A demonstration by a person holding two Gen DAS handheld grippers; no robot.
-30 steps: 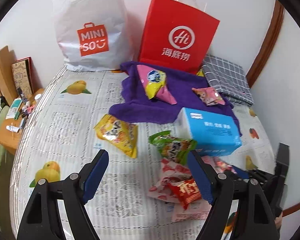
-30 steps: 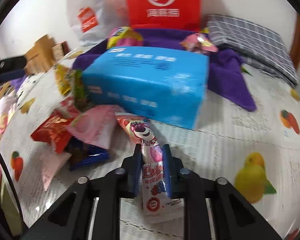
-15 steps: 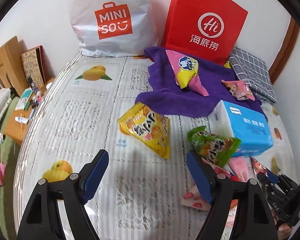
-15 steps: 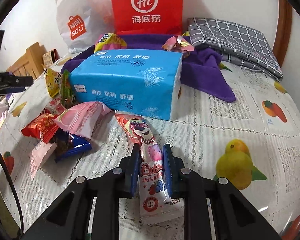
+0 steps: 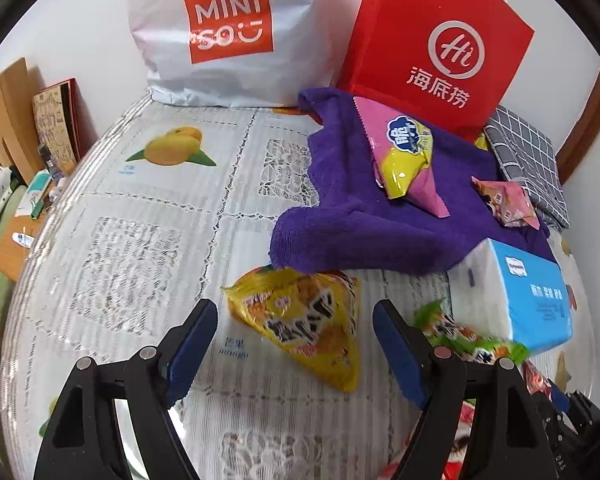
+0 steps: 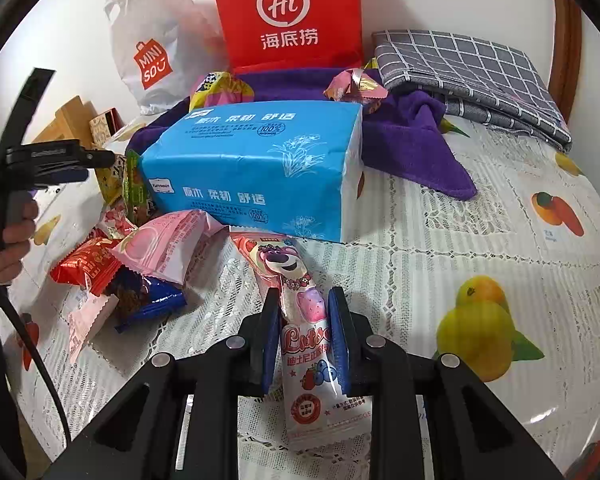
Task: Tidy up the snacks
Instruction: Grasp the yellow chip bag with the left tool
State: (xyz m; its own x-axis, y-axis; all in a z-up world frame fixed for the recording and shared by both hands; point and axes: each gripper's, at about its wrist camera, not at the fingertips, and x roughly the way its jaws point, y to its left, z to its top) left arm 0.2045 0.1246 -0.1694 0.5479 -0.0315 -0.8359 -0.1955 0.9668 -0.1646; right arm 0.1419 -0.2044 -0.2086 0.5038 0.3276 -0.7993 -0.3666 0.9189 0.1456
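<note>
My right gripper (image 6: 304,312) has the long pink Lotso snack packet (image 6: 300,312) between its blue pads; the jaws are opening, and a thin gap now shows on each side of the wrapper. The packet lies flat on the fruit-print lace tablecloth (image 6: 480,240). Its long axis runs straight away from me, bear-face end toward the blue tissue pack (image 6: 256,172), white label end back under my fingers. The far end sits just beside the tissue pack's lower edge; I cannot tell whether they touch.

My left gripper (image 5: 294,332) stands wide with nothing between the pads. It hangs over the yellow triangular snack bag (image 5: 304,324). That bag lies flat, its narrow corner toward me and its broad end against the purple towel (image 5: 360,232). A green snack bag (image 5: 472,340), blurred, sits just right of my right-hand pad, against the tissue pack.

Room: bare cloth to the left of the yellow bag and to the right of the Lotso packet. On its left, a heap: pink wrapper (image 6: 168,248), red wrapper (image 6: 88,264), dark blue wrapper (image 6: 148,300). At the back wall stand a white MINISO bag (image 5: 228,32) and a red paper bag (image 5: 440,48); a grey checked cloth (image 6: 472,76) is folded at the right rear.

Look: Lotso wrapper glossy, pink bear, strawberry and blueberry print. A pink-and-yellow puffed bag (image 5: 404,156) and a small pink packet (image 5: 504,200) lie on the towel.
</note>
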